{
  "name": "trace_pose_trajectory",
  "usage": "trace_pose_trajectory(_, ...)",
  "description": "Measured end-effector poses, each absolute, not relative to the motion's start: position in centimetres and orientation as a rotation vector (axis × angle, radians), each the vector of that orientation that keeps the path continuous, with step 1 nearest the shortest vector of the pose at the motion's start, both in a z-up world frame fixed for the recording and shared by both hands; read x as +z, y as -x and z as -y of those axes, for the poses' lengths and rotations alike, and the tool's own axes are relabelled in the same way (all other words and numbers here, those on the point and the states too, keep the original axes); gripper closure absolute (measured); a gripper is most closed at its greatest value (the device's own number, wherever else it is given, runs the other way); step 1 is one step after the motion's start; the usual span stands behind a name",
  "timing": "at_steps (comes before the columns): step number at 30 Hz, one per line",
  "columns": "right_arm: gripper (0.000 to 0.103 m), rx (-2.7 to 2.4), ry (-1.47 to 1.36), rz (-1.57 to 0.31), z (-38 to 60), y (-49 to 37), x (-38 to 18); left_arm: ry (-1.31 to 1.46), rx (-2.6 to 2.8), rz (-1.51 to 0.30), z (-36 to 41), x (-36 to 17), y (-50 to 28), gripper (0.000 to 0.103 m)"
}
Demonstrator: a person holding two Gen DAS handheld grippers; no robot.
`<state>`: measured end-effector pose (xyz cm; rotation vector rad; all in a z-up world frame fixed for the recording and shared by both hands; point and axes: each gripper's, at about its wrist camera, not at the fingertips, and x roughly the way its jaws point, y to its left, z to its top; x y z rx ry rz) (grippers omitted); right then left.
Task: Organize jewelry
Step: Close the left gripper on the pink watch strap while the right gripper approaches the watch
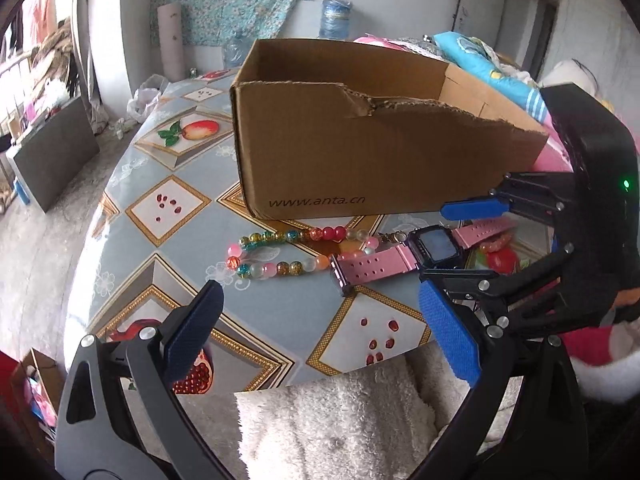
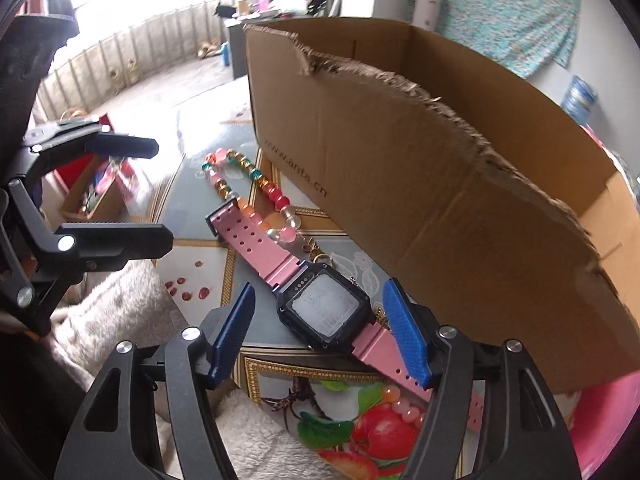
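Two grippers are over a round table (image 1: 152, 216) with a fruit-picture cloth. One pink watch (image 2: 320, 308) lies flat on the table, just in front of one brown cardboard box (image 2: 440, 184). The watch has a dark square face and two pink straps with little holes.

One bead bracelet (image 2: 256, 184) with many colored beads lies beside the watch, near the box too. One strap end rests on some of its beads. A second, smaller bunch of pink and orange beads (image 2: 404, 406) peeks out near the other strap, by the table's near edge.

The right gripper (image 2: 320, 332) points down at the watch. Its two blue pads sit on each side of the watch face. The jaws are partly open, and the pads do not press the watch. One pad (image 2: 406, 340) is over the pink strap, but I cannot tell if it touches.

The left gripper (image 1: 320, 320) hangs over the table edge, with its jaws wide and nothing between them. It is near the bracelet and the strap end, but apart from both.

One fluffy white blanket (image 1: 340, 420) lies below the table edge. The box is open on top, and its front edge is torn and ragged.
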<state>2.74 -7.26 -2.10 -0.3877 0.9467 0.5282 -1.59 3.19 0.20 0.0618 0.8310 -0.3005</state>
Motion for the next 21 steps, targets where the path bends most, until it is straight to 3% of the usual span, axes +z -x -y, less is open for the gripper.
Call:
trace_pose_trajectory(7, 0.050, 0.580, 0.402, -1.003, 7.7, -4.1, -2.6, -0.185, -0.371, -0.801, -1.2, 0.2, 2.2, 0.009)
trace_pose_trajectory(8, 0.051, 0.588, 0.395, -1.007, 7.9, -4.3, -2.6, -0.183, -0.381, -0.804, -1.0, 0.2, 2.2, 0.011)
trace_pose_trajectory(10, 0.052, 0.605, 0.398, -1.007, 8.6, -4.6, -2.5, -0.188, -0.396, -0.821, -0.7, 0.0, 2.0, 0.025)
trace_pose_trajectory(13, 0.053, 0.622, 0.413, -1.007, 9.0, -4.9, -2.3, -0.208, -0.404, -0.836, -0.3, -0.4, 1.8, 0.032)
trace_pose_trajectory(21, 0.053, 0.667, 0.377, -1.014, 9.3, -4.8, -0.9, -0.354, -0.434, -0.819, 1.1, -1.0, 2.3, 0.037)
